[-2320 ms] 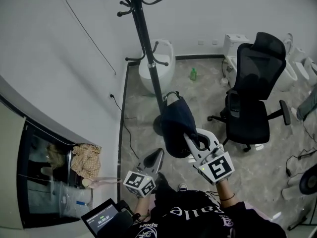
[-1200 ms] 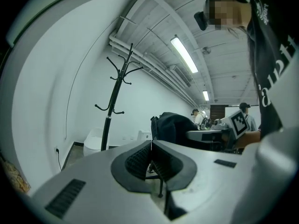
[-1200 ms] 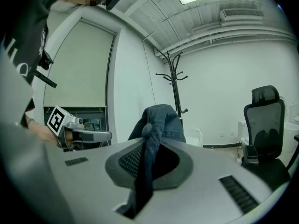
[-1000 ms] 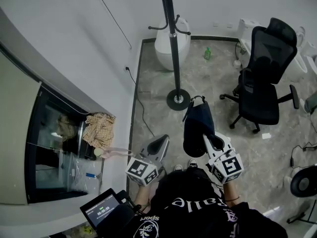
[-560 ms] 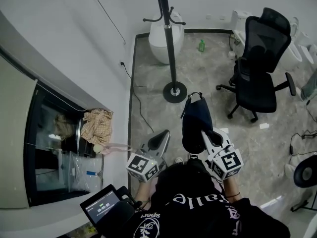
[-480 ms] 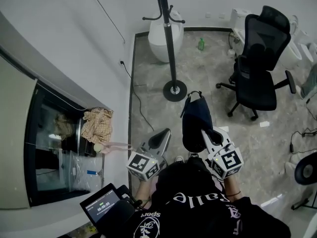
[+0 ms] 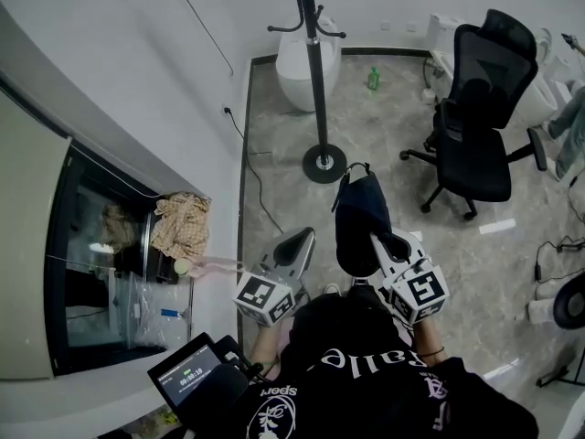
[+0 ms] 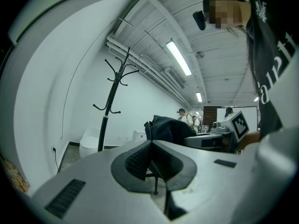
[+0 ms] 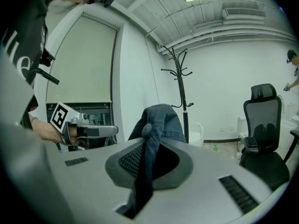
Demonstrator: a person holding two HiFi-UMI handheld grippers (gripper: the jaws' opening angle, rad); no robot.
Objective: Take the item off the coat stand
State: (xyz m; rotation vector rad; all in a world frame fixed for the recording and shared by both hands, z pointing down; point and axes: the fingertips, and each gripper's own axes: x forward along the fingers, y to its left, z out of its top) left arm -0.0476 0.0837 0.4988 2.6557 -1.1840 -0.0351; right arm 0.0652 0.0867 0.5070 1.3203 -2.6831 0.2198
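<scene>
Carried back from the tall black metal coat stand [image 7: 313,71], the dark blue fabric bag [image 7: 361,218] now hangs well apart from it, clamped in the right gripper [image 7: 377,241], while the left gripper [image 7: 302,238] is empty, jaws together, so removal looks done.

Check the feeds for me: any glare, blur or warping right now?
Head view: sharp, evenly lit, wall bowed. Left gripper view: heavy fisheye, ceiling lamp glares. Right gripper view: fisheye too, bag in the jaws soft up close.
</scene>
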